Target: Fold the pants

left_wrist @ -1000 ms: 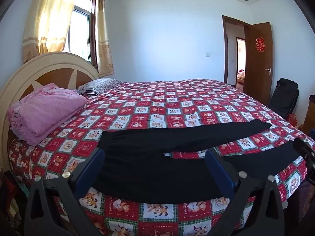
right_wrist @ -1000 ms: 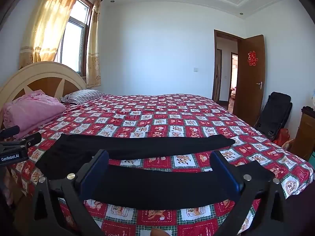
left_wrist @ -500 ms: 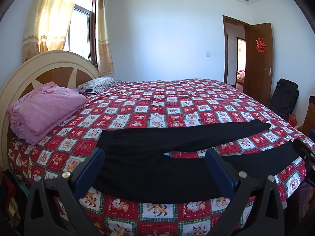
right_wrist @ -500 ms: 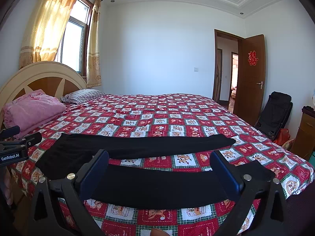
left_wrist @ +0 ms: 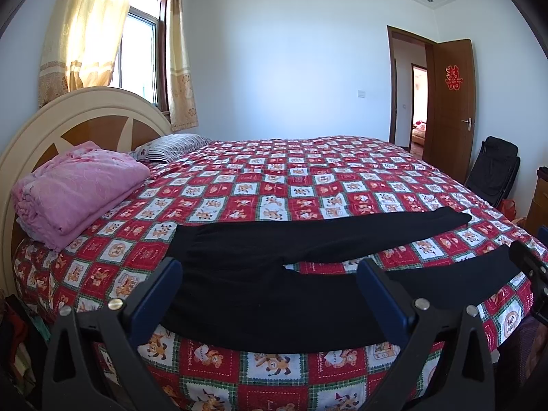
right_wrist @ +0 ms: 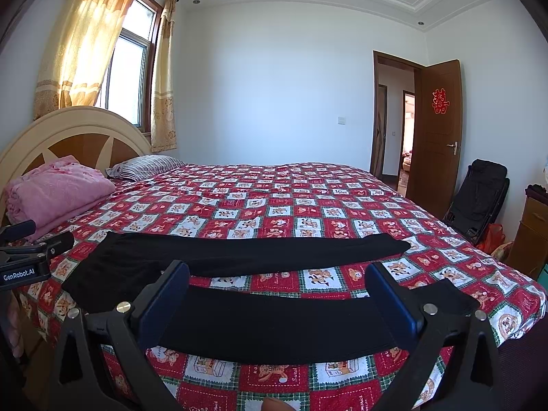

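Pants, black, laid flat and unfolded on the red checked cartoon-print bedspread, just ahead of both grippers; waistband toward the left gripper's side, two legs splayed apart and running off to the right.

Step in hand, by judgement: start of the fold, no cloth taken. Next move likely calls for pinching one leg at waist and cuff and laying it over the other.

Left gripper: fingers wide apart, empty, held level above the near bed edge, facing the seat and crotch.

Right gripper: fingers wide apart, empty, held level, facing the near leg; the cuff lies just beyond its right finger.

Folded pink blanket: far left, by the headboard, well apart from the pants.
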Available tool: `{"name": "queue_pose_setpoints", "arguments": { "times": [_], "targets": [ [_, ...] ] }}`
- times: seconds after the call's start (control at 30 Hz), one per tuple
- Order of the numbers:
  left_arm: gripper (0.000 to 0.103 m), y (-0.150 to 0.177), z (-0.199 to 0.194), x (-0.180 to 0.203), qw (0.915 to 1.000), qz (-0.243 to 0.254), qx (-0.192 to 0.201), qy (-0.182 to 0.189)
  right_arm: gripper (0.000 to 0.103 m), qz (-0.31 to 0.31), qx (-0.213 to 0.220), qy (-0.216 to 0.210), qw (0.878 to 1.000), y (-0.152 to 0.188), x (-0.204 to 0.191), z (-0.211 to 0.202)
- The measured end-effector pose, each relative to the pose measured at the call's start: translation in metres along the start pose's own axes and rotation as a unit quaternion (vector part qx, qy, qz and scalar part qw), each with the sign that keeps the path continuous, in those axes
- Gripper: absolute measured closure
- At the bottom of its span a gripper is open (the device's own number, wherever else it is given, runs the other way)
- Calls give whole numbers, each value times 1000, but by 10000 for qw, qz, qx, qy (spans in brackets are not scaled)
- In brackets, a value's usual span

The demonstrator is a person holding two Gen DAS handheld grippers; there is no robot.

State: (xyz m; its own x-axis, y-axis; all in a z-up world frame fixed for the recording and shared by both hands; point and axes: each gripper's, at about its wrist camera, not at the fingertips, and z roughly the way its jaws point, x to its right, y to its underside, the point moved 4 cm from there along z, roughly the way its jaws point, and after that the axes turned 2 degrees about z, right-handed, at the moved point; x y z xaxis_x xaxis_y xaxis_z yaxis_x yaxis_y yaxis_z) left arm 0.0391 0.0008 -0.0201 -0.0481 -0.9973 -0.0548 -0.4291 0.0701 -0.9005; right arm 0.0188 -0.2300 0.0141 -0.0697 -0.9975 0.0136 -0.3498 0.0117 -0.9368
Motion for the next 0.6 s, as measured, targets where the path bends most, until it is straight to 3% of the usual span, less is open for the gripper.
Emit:
{"name": "queue_pose_setpoints", "arguments": {
  "times": [0.6],
  "targets": [
    [0, 0, 0, -1, 10000, -4, -11, 8, 1, -5, -19, -7, 10000, 1, -1, 0]
  ]
}}
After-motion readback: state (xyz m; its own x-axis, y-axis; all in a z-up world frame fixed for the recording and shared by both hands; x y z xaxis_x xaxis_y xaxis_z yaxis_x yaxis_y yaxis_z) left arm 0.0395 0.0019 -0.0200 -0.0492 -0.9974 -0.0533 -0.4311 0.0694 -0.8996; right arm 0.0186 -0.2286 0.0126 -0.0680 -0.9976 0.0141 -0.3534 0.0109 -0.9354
